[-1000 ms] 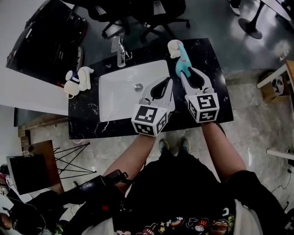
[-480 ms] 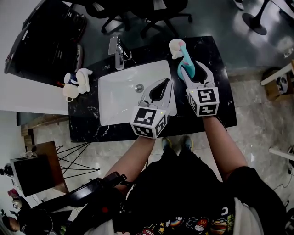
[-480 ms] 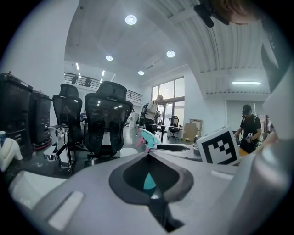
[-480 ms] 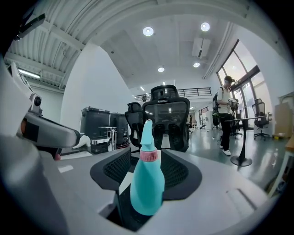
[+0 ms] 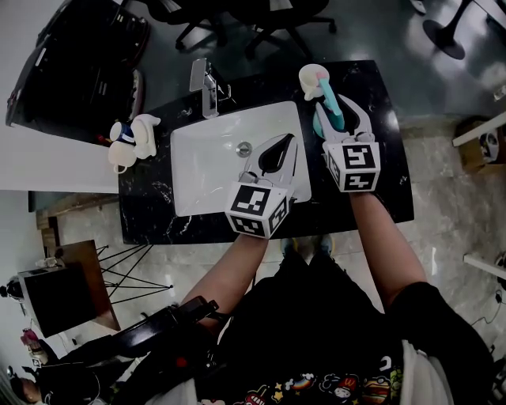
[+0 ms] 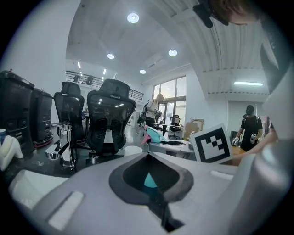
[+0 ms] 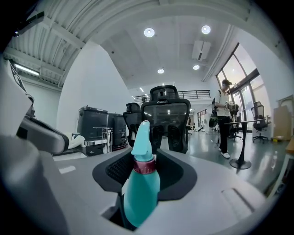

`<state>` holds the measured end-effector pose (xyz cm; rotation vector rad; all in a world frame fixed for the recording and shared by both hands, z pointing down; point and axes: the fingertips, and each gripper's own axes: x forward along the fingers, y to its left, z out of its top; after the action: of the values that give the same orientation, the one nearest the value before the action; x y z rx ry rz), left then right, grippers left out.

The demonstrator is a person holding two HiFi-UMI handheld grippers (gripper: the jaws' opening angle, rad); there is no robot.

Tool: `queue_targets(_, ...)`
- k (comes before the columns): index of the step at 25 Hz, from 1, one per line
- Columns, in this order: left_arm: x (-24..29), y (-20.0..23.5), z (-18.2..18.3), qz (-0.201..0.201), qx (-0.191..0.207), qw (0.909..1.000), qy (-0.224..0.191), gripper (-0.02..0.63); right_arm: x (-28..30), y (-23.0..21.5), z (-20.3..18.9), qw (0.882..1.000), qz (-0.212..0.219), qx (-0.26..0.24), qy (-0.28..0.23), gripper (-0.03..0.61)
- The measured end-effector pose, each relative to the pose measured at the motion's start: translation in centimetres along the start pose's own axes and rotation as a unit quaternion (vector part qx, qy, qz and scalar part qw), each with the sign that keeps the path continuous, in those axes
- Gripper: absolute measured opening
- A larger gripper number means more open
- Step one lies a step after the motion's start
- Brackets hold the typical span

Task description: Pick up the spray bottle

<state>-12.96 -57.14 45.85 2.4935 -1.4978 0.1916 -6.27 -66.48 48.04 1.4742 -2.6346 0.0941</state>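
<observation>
The teal spray bottle [image 5: 330, 107] stands on the right part of the black marble counter [image 5: 158, 213], beside a white cup [image 5: 310, 77]. My right gripper [image 5: 338, 115] is around it. In the right gripper view the spray bottle [image 7: 140, 188] sits upright deep between the jaws, and the right gripper [image 7: 146, 156] is shut on its body. My left gripper [image 5: 286, 139] hovers over the right edge of the white sink [image 5: 205, 158], shut and holding nothing. Past the left gripper [image 6: 147, 155], its own view shows the spray bottle [image 6: 154, 135] to the right.
A chrome faucet [image 5: 204, 87] rises behind the sink. Two white figurines [image 5: 134, 134] stand on the counter's left end. Black office chairs [image 5: 269, 24] are beyond the counter. A person [image 7: 225, 119] stands far off to the right.
My right gripper has pushed forward until the spray bottle sits deep between its jaws. The left gripper has stayed over the sink. The head view has shifted slightly.
</observation>
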Motion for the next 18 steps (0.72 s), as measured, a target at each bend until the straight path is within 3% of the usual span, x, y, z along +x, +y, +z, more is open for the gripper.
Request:
queue_targets(7, -0.2, 0.7, 0.4, -0.007, -0.005, 0.9999, -0.008, 0.000, -1.1, 0.3, 1.4, 1.000, -0.008, -0.006, -0.005, 0.173)
queue_targets(18, -0.6, -2.2, 3.7, -0.052, 0.008, 0.9977, -0.043, 0.000, -8.3, 2.5, 8.0, 0.999, -0.012, -0.014, -0.050, 0.173)
